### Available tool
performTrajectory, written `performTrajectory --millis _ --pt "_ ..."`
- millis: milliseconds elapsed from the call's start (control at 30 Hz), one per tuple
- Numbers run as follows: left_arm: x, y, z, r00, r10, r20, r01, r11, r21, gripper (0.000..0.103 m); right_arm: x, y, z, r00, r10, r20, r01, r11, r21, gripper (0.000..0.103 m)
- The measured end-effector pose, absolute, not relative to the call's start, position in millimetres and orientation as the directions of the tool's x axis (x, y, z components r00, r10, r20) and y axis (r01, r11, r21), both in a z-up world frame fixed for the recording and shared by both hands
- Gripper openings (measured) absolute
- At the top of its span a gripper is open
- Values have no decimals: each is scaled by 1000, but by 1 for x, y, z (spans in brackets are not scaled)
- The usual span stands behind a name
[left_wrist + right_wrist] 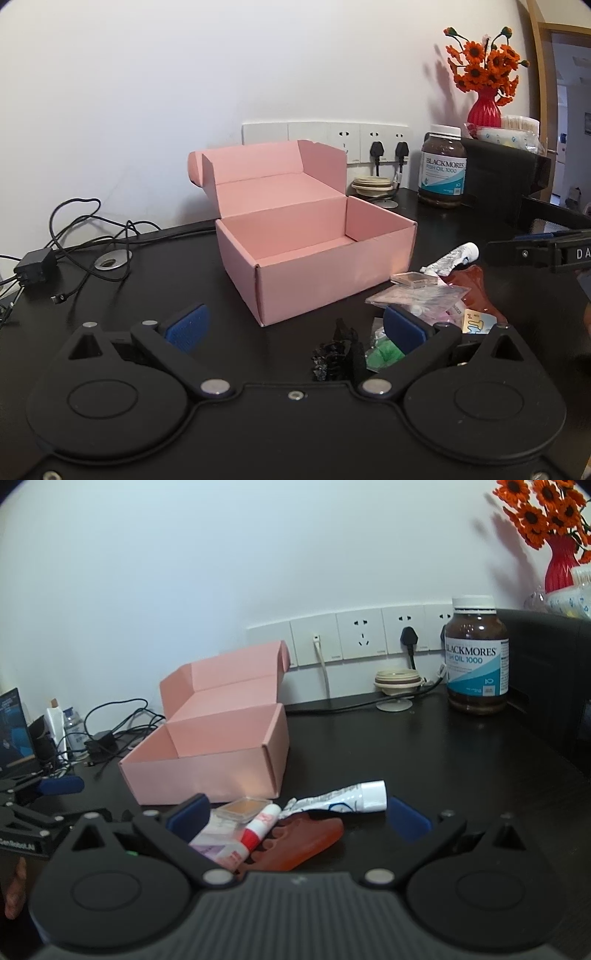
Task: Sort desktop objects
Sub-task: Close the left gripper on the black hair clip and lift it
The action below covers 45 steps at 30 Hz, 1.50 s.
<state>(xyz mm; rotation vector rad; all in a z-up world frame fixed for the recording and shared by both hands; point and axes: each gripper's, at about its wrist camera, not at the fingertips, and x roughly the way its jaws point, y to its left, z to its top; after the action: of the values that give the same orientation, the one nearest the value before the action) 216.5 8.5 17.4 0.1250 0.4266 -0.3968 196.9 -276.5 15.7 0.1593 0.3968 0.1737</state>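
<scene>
Hovering low over the black table (461, 236), both grippers spread wide, nothing held: left gripper (295, 328), right gripper (299, 814). Pink box (314, 266) sits open mid-table, interior looks empty. Clutter lies just beside its near corner: squeezed tube (347, 795), red-white stick (258, 825), small clear case (243, 808), orange-red rubbery piece (306, 840), possibly a toe separator; black hair clip (332, 356).

left wrist: low, close, facing pink box (314, 254) | right wrist: low, from its right (both share box)
</scene>
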Motion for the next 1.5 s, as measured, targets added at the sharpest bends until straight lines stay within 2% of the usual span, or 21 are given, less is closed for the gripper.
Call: performTrajectory --millis 200,267,533,633,700,733,900,1100,1233,1333,1500 --pt "217 7 16 815 -354 -458 414 910 34 95 196 -278 16 911 193 -364 -129 973 192 102" --pt "215 5 14 812 -340 -475 409 911 48 88 197 -279 16 910 195 -366 -129 972 198 102" --pt "212 -3 11 815 -282 -506 382 918 104 86 195 -279 16 910 209 -358 -142 969 204 102" --pt "219 -4 9 802 -264 -536 364 927 89 71 194 -279 16 911 216 -352 -150 967 205 102" --pt "224 1 9 798 -250 -548 336 940 61 67 194 -280 16 911 220 -350 -153 966 208 102" --pt "226 4 8 797 -247 -551 320 947 38 62 194 -280 16 910 222 -349 -154 965 211 102" --pt "232 15 8 789 -256 -559 295 955 -21 61 194 -282 16 910 229 -346 -158 962 220 102" --pt "234 -1 9 766 -293 -573 365 931 13 61 194 -281 16 911 227 -345 -158 964 215 102" --pt "237 -12 5 771 -268 -578 372 926 66 61 194 -282 16 910 226 -347 -155 963 219 102" --pt "238 -11 3 757 -270 -595 372 927 53 54 194 -281 16 910 226 -349 -155 963 219 102" --pt "237 3 5 773 -244 -585 318 948 26 52 195 -281 16 908 227 -351 -157 963 219 102"
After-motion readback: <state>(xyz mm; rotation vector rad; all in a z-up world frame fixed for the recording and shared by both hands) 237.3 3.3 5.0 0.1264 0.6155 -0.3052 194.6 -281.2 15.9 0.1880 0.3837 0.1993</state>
